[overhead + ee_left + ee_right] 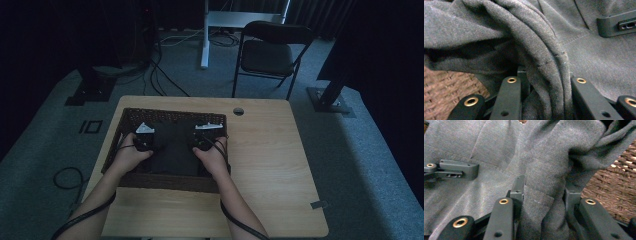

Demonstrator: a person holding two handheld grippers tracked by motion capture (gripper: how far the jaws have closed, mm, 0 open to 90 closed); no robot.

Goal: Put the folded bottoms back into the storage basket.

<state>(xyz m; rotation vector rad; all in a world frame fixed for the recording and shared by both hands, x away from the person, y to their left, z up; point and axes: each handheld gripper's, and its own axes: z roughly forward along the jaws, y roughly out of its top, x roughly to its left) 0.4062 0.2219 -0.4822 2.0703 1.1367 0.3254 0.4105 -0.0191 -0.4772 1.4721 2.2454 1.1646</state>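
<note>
Both tools, left (544,82) and right (542,197), clamp grey cloth (172,147) folds; high view adds the wicker basket (165,182).

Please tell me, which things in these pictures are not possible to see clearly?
- High view: the dark cloth is too dim to identify as a garment.
- Left gripper view: cloth bunched between the jaws of the left hand-held gripper hides their tips.
- Right gripper view: folds cover the basket floor.

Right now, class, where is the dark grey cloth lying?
The cloth lies inside the wicker basket on the table's left half in the high view, between the left gripper and right gripper.
</note>
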